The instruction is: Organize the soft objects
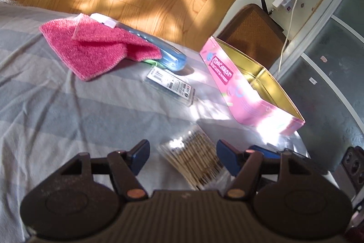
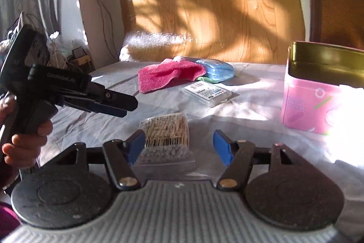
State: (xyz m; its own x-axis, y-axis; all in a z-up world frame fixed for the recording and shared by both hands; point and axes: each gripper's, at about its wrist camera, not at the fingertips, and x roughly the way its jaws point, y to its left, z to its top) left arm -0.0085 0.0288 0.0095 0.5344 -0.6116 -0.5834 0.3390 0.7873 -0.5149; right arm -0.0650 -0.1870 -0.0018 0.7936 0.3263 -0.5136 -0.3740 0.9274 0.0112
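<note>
Both the left tool [image 1: 183, 153] and right tool [image 2: 179, 144] hang open and empty above a clear packet of wooden cotton swabs [image 2: 167, 132]. It lies on the grey striped sheet [image 1: 56, 111], near an open pink rectangular tin [image 1: 250, 85].

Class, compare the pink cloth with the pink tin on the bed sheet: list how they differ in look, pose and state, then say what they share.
1. The pink cloth is soft, fuzzy fabric; the pink tin is rigid, with printed lettering and a gold inside.
2. The cloth lies flat and folded over; the tin stands upright with straight walls.
3. The cloth is draped partly over a blue packet; the tin stands open and looks empty.
Both are pink and rest on the sheet.
</note>
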